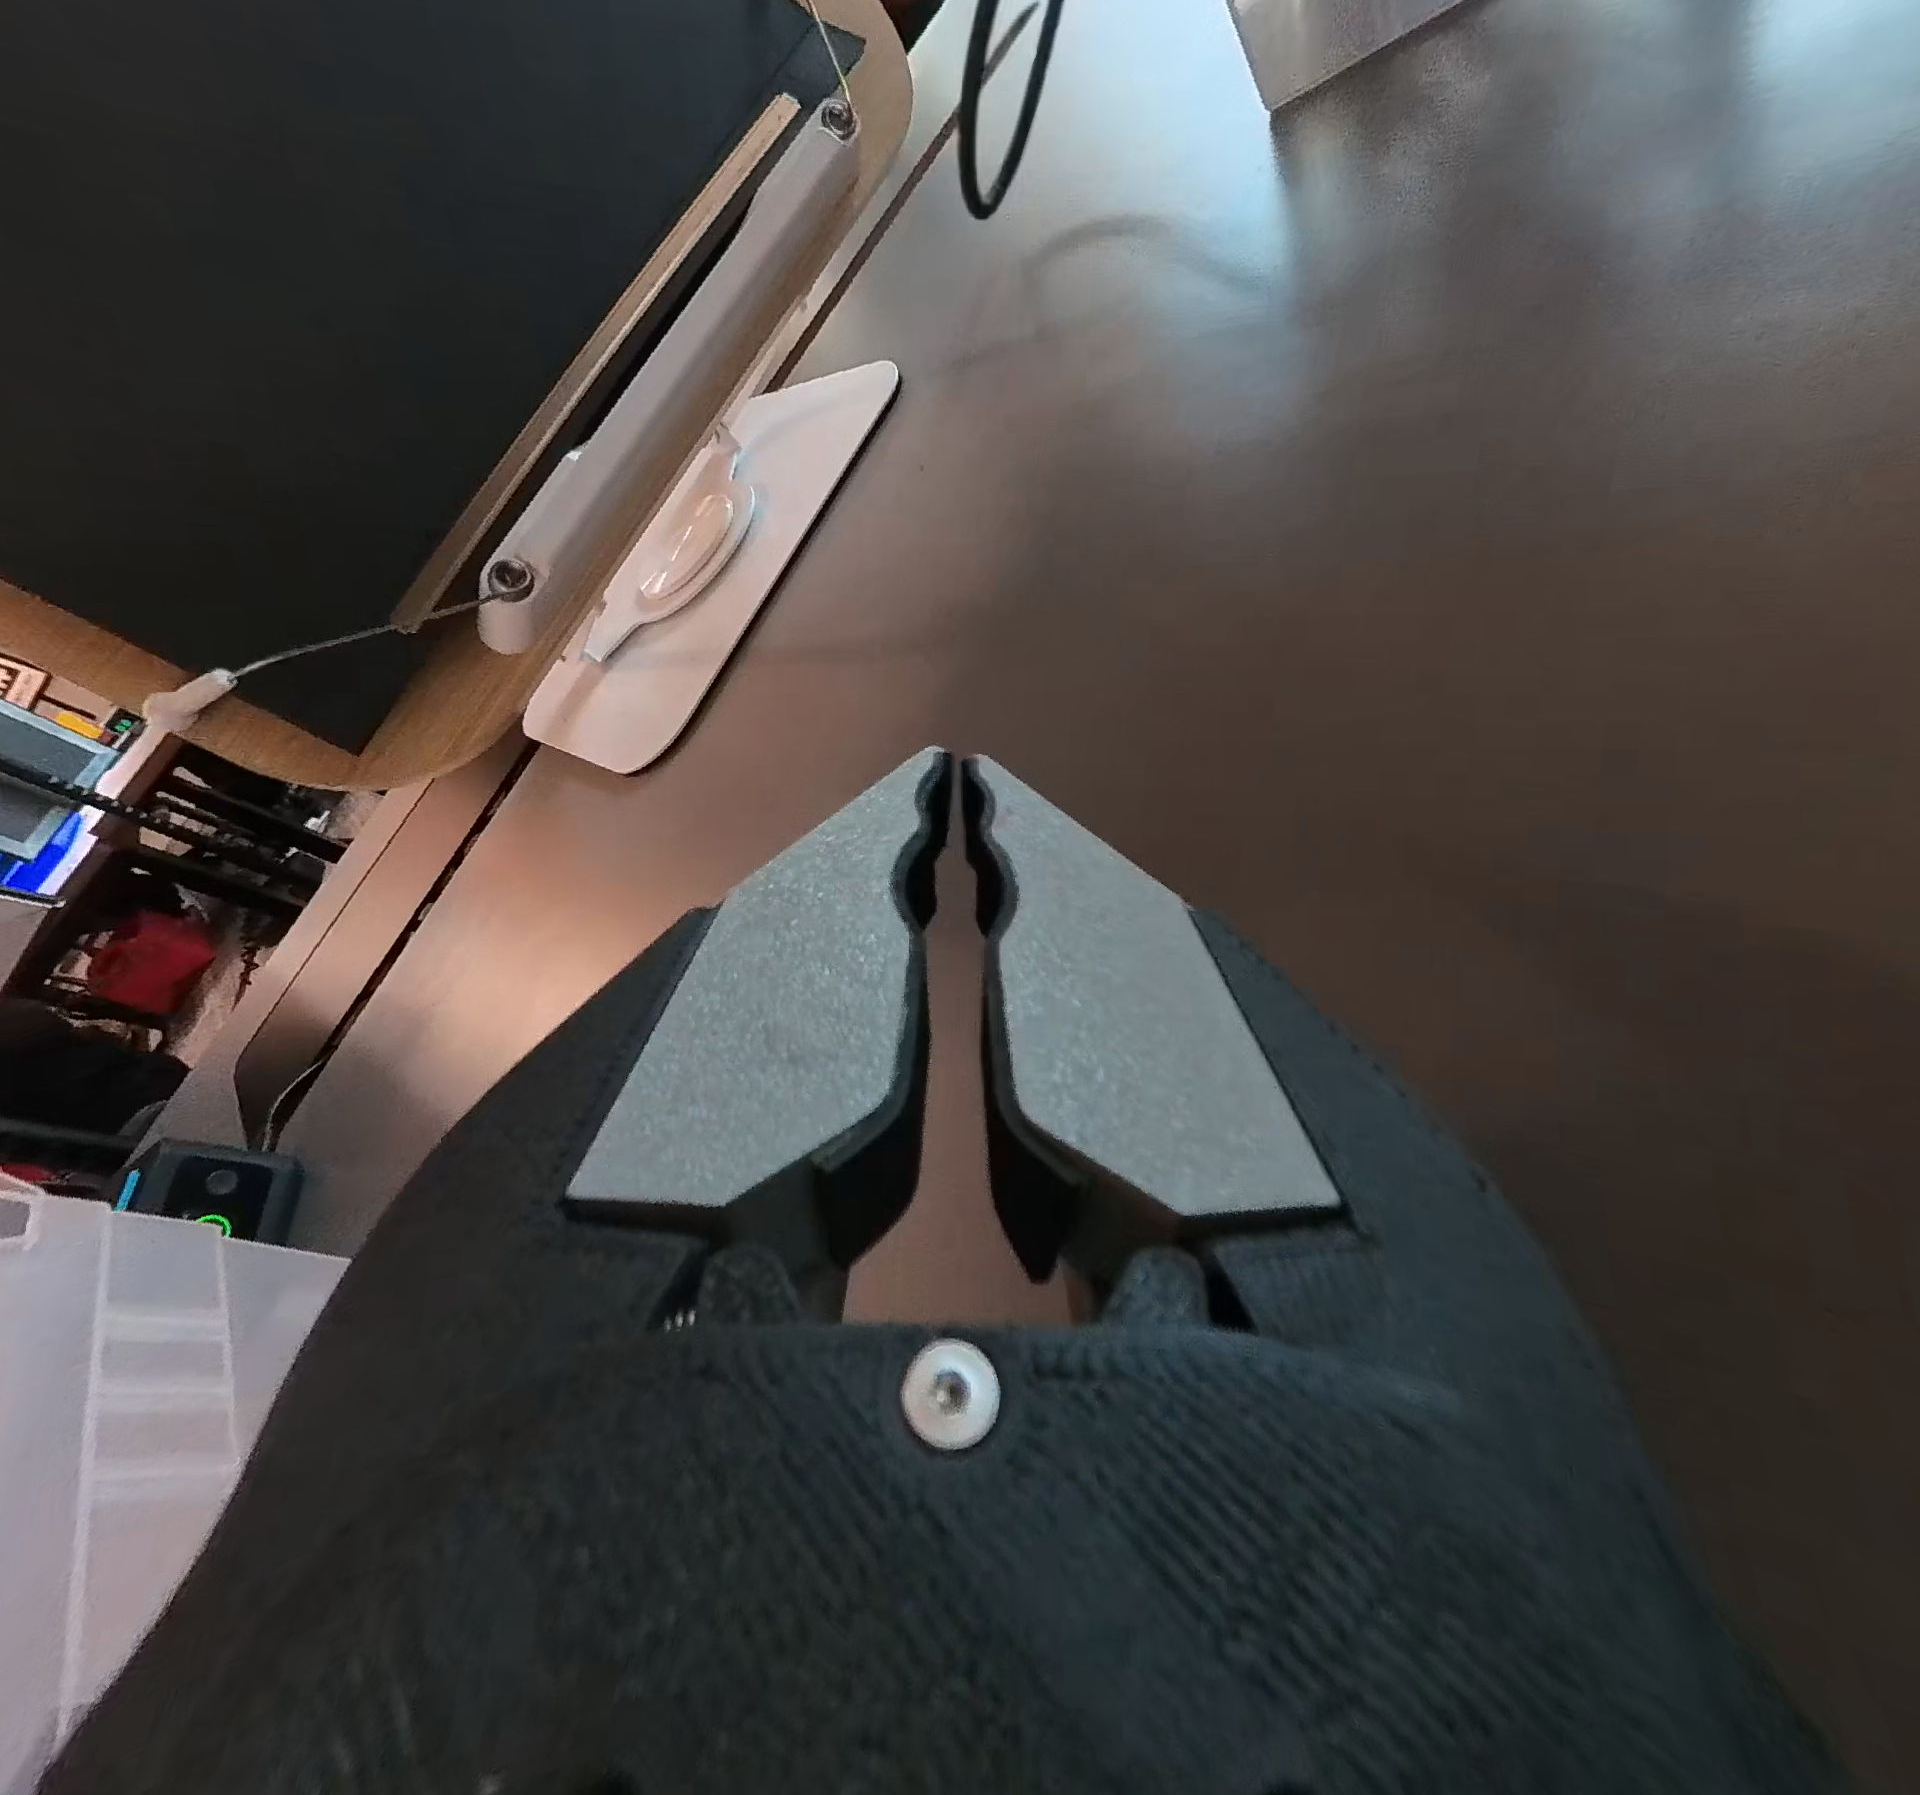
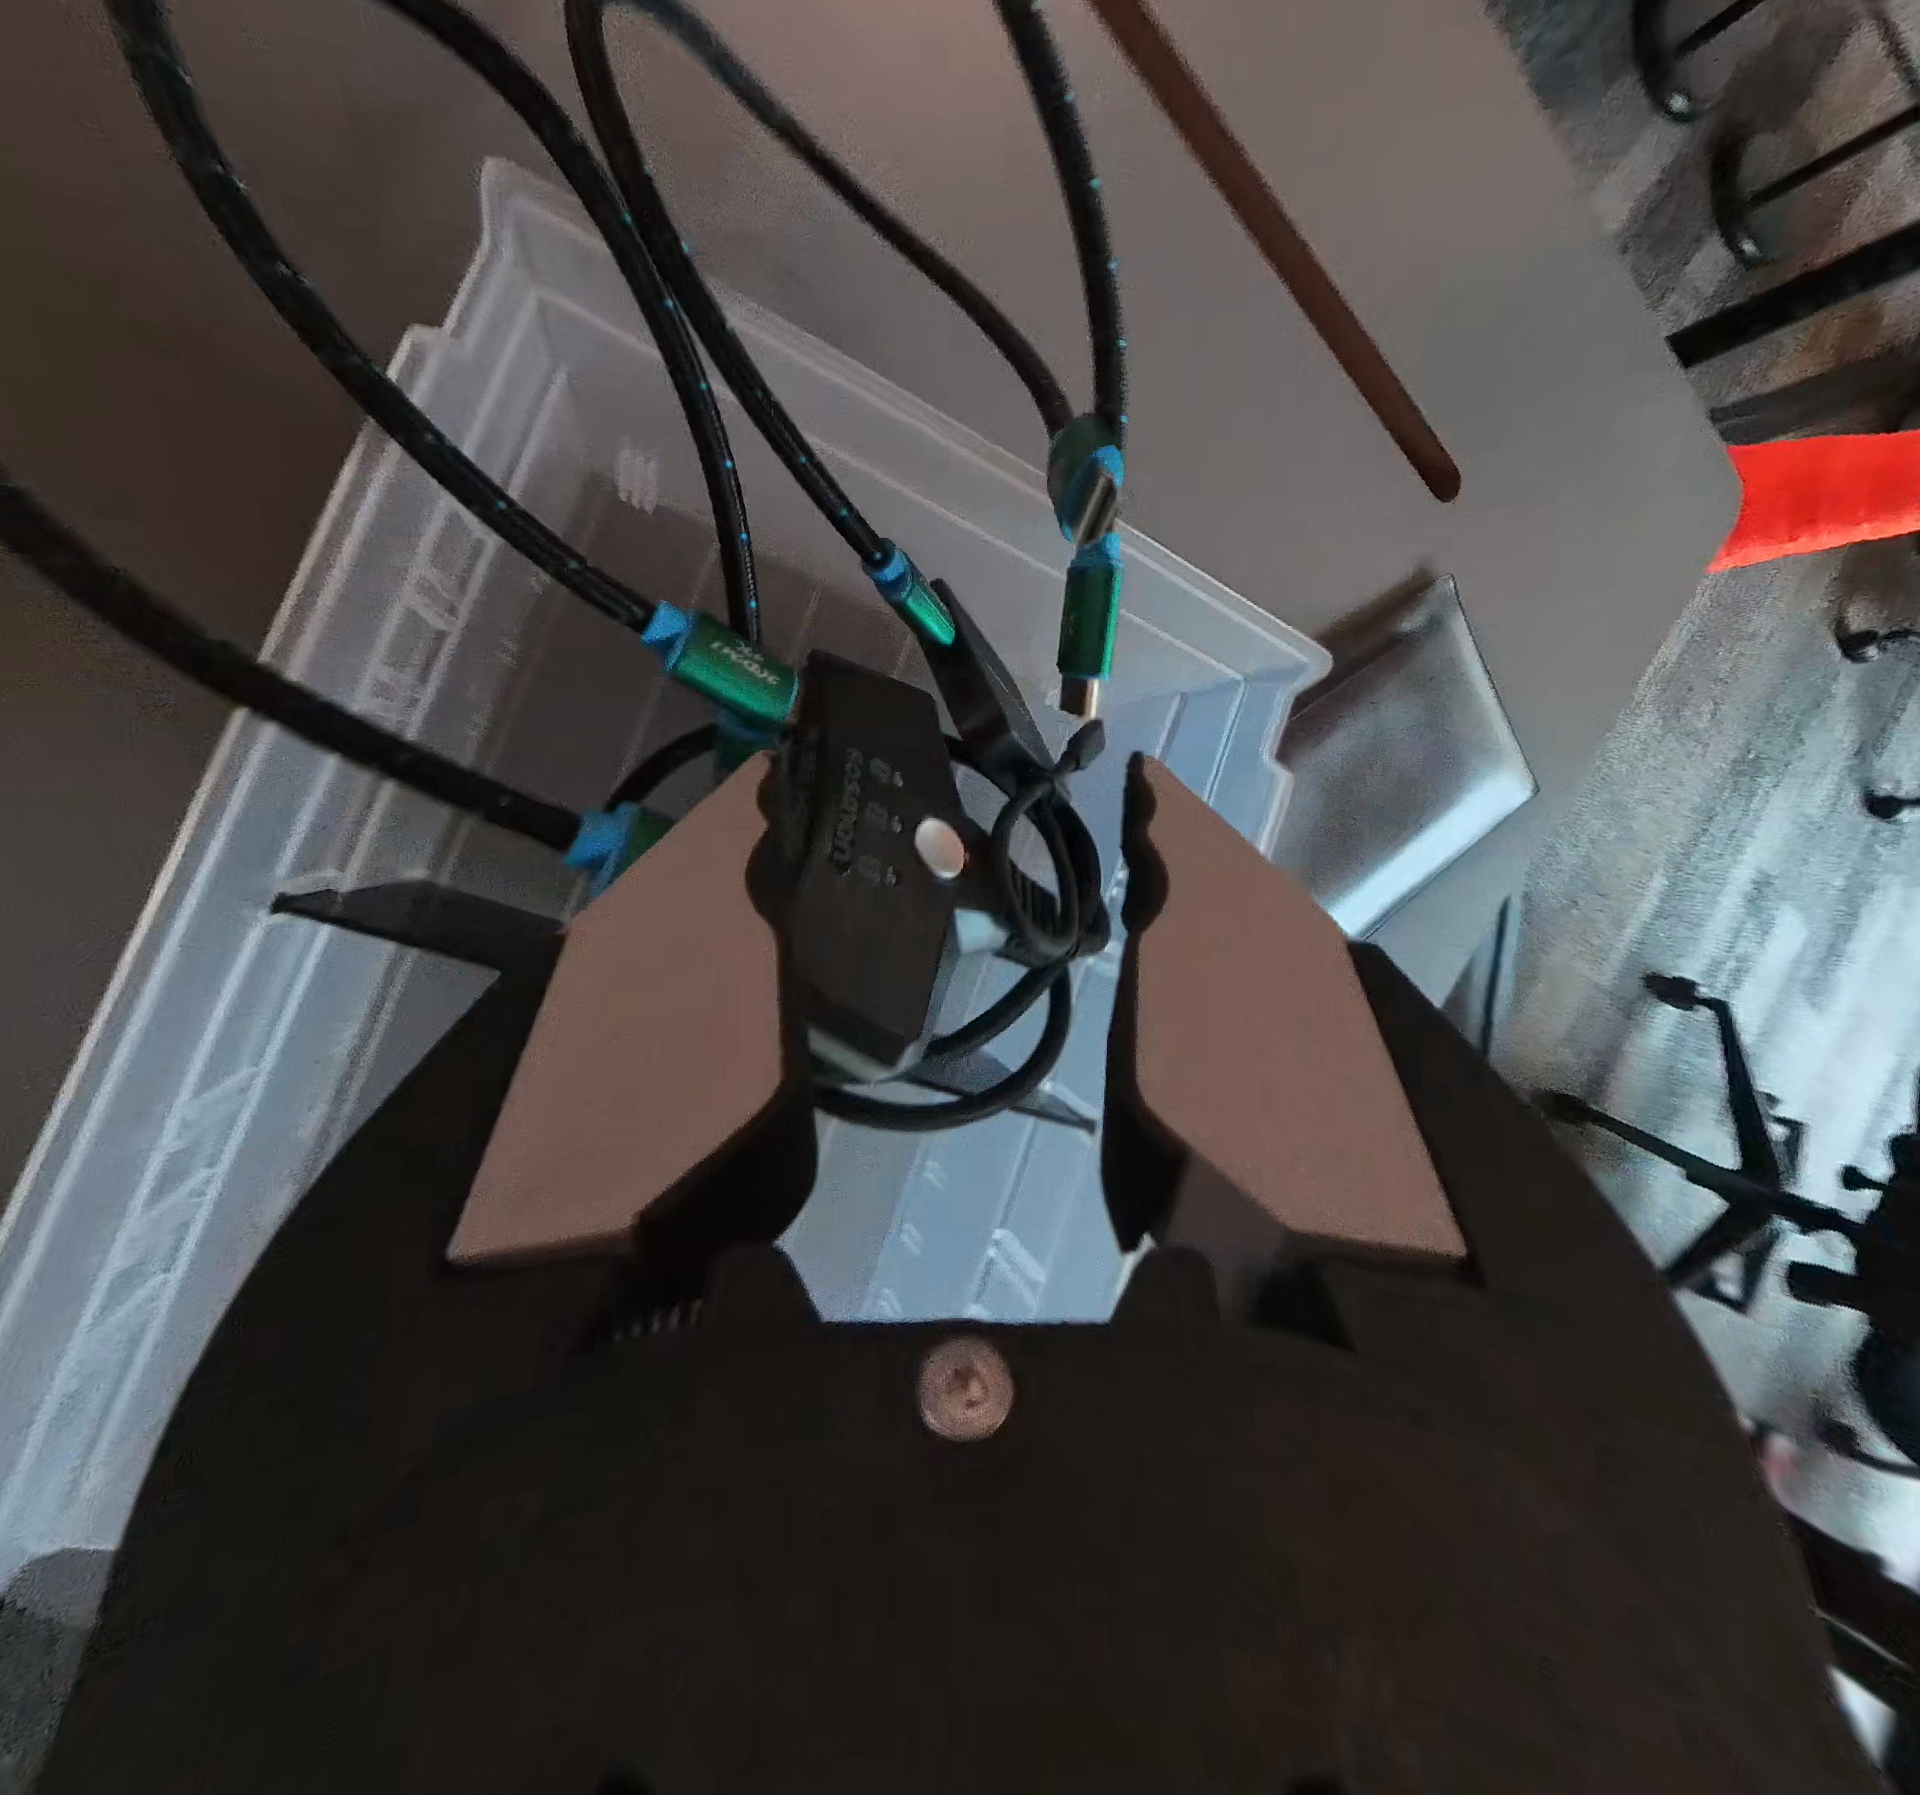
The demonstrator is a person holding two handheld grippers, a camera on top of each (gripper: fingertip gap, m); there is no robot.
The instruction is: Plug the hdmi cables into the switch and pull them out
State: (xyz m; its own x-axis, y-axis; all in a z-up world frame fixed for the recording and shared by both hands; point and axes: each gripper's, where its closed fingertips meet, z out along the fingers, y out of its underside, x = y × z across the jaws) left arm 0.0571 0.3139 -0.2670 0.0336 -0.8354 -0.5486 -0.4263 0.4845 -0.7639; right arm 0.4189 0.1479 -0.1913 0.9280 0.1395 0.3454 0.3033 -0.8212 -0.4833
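resting in a clear plastic bin (image 2: 343,810), black switch (image 2: 873,872) with braided hdmi cables (image 2: 665,457) attached. looks light, rigid; cords stiff, springy. best pinched across its flat sides. right gripper (image 2: 951,841) wide, straddling, not pressing. left gripper (image 1: 957,789) closed, bare.

Daylight came from the far right, laying pale glare across the glossy brown surface (image 1: 1455,311) in the left wrist view. The right wrist view was dimmer, smeared by motion blur across the clear plastic bin (image 2: 312,966) and braided black cables (image 2: 343,332). Both views bent strongly at their edges.
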